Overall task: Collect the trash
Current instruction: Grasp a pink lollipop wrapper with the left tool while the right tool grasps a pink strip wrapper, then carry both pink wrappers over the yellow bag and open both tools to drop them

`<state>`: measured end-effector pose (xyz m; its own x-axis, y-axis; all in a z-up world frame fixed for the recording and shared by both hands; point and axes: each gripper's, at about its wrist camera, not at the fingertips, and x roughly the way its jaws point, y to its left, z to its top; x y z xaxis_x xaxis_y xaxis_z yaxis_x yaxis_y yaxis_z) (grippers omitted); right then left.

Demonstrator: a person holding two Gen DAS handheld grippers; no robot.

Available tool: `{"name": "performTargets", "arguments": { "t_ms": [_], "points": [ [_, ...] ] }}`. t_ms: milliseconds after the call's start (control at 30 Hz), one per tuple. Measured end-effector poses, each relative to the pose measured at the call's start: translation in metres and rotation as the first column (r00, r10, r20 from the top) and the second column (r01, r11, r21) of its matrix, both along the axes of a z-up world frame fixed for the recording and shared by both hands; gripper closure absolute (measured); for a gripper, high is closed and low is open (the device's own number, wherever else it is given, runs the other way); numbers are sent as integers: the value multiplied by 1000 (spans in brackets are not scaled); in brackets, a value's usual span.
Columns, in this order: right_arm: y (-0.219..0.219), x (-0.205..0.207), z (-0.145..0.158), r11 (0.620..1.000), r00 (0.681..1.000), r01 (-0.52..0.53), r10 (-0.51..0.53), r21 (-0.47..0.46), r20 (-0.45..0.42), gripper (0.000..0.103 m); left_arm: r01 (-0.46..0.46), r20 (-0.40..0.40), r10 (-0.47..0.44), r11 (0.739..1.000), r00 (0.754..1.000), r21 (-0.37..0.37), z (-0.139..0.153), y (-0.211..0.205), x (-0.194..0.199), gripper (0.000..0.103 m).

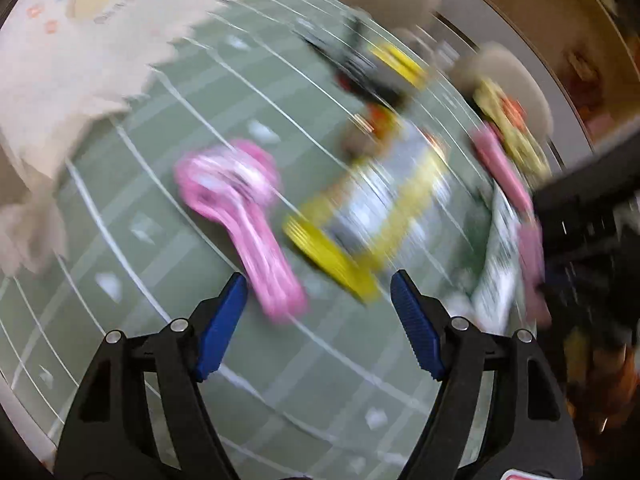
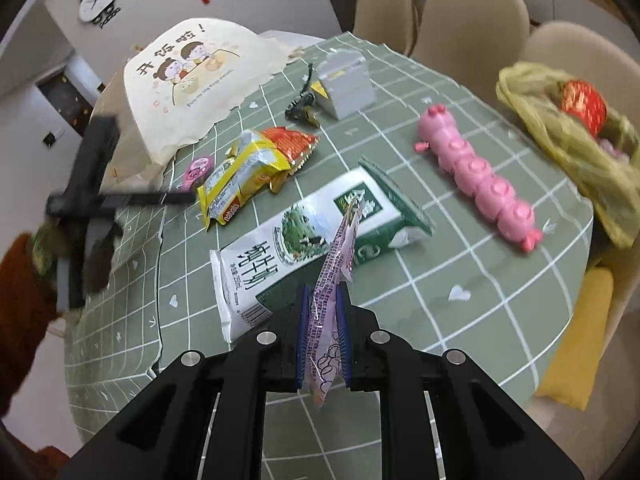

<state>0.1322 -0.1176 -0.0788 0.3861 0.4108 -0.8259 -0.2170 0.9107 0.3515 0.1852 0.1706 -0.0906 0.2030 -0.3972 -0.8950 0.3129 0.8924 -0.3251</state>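
Note:
My right gripper (image 2: 324, 296) is shut on a thin purple-pink clear wrapper (image 2: 340, 252) that sticks up between its blue pads, above a flattened green-and-white milk carton (image 2: 260, 264). A yellow biscuit wrapper (image 2: 240, 176) and an orange wrapper (image 2: 292, 144) lie beyond the carton. The left wrist view is blurred: my left gripper (image 1: 320, 280) stands open with nothing between its fingers, over the green checked tablecloth (image 1: 160, 320). Just ahead of it lie a pink round-headed item (image 1: 240, 208) and the yellow wrapper (image 1: 372, 208). The left gripper (image 2: 92, 200) shows as a dark blur in the right wrist view.
A pink segmented toy (image 2: 476, 172), a grey box (image 2: 346, 84) and a small black toy (image 2: 302, 104) sit on the table. A printed paper bag (image 2: 188, 80) stands at the far left, and a yellow-green plastic bag (image 2: 568, 136) at the right edge. Beige chairs (image 2: 472, 28) ring the far side.

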Motion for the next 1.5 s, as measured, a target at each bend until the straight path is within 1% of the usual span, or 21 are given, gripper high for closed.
{"name": "performTargets", "arguments": {
  "t_ms": [67, 100, 167, 233, 267, 300, 367, 433, 467, 533, 567, 600, 667, 767, 833, 933, 1000, 1133, 1233, 1367, 1500],
  "points": [
    [6, -3, -1, 1000, 1000, -9, 9, -5, -3, 89, 44, 35, -45, 999, 998, 24, 4, -6, -14, 33],
    [9, -5, 0, 1000, 1000, -16, 16, -8, -1, 89, 26, 54, -28, 999, 998, 34, 5, -5, -15, 33],
    [14, -8, 3, 999, 1000, -28, 28, -23, 10, 89, -81, 88, 78, 996, 993, 32, 9, 4, -10, 33],
    [18, -10, 6, 998, 999, -34, 35, -44, 23, 89, -203, 136, 195, 978, 971, 45, 13, 15, -5, 33],
    [20, -11, 7, 998, 999, -38, 39, -52, 29, 89, -285, 158, 271, 956, 950, 73, 13, 19, 1, 33],
    [21, -11, 8, 998, 999, -39, 41, -55, 31, 89, -328, 161, 312, 941, 936, 87, 12, 21, 5, 33],
    [21, -12, 9, 997, 998, -43, 45, -61, 35, 89, -384, 144, 368, 918, 919, 102, 6, 19, 16, 36],
    [21, -13, 12, 996, 998, -48, 51, -70, 43, 89, -389, 137, 371, 911, 918, 135, 0, 12, 25, 39],
    [21, -13, 13, 996, 997, -51, 54, -74, 46, 89, -385, 143, 364, 908, 920, 165, -3, 8, 27, 42],
    [18, -13, 15, 995, 997, -55, 60, -80, 54, 89, -379, 177, 346, 900, 921, 217, -3, 1, 29, 54],
    [16, -12, 16, 995, 996, -56, 61, -83, 57, 89, -380, 186, 341, 893, 921, 243, -3, -3, 31, 59],
    [14, -12, 17, 995, 996, -57, 62, -86, 63, 89, -384, 190, 345, 892, 919, 237, -1, -4, 30, 59],
    [8, -9, 20, 994, 995, -60, 67, -90, 73, 89, -389, 207, 350, 899, 914, 201, 10, -6, 24, 59],
    [0, -2, 26, 994, 994, -67, 74, -85, 85, 89, -383, 275, 319, 897, 907, 220, 36, -21, 12, 59],
    [-6, 4, 32, 994, 992, -71, 80, -83, 102, 89, -378, 309, 304, 901, 901, 216, 53, -33, 8, 59],
    [-20, 16, 47, 994, 986, -76, 86, -75, 142, 89, -376, 363, 293, 908, 885, 183, 87, -57, -2, 59],
    [-31, 23, 57, 994, 981, -78, 89, -75, 170, 89, -377, 383, 298, 914, 874, 150, 106, -73, -6, 59],
    [-57, 36, 76, 994, 970, -75, 90, -74, 226, 89, -372, 403, 305, 923, 863, 97, 130, -108, -9, 59],
    [-81, 43, 91, 995, 958, -68, 87, -78, 272, 89, -358, 401, 307, 932, 863, 57, 138, -142, -8, 59],
    [-123, 51, 113, 995, 937, -45, 73, -87, 341, 89, -316, 369, 292, 949, 882, 4, 143, -199, -4, 59],
    [-170, 59, 127, 996, 919, -21, 55, -92, 390, 89, -257, 366, 241, 966, 899, -6, 141, -261, 7, 59]
  ]
}}
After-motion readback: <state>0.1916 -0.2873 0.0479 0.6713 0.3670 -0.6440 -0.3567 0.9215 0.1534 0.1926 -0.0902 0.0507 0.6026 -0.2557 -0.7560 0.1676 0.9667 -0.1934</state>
